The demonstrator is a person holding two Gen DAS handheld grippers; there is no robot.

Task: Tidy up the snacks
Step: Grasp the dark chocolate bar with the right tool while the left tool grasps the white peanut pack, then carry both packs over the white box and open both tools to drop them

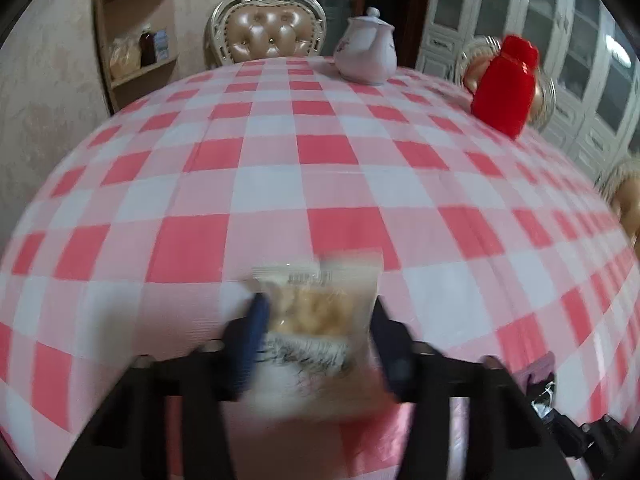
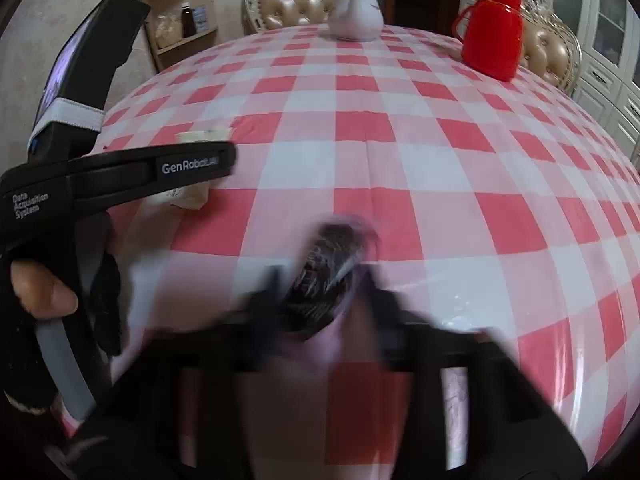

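In the left wrist view a pale clear snack packet (image 1: 320, 304) with golden pieces inside sits between the fingers of my left gripper (image 1: 320, 332). The pads press on its sides, low over the red-and-white checked tablecloth (image 1: 320, 184). The picture is blurred there. In the right wrist view my right gripper (image 2: 324, 292) is shut on a dark, shiny snack packet (image 2: 332, 264), also blurred, just above the cloth. The left gripper's black body (image 2: 192, 164) reaches in from the left of that view, held by a gloved hand (image 2: 40, 292), with the pale packet (image 2: 188, 198) partly hidden under it.
A white teapot (image 1: 366, 50) and a red flask (image 1: 506, 84) stand at the table's far side. Padded chairs (image 1: 266, 26) ring the table. A corner shelf (image 1: 136, 28) stands at the back left, and white cabinets (image 1: 560, 40) line the right wall.
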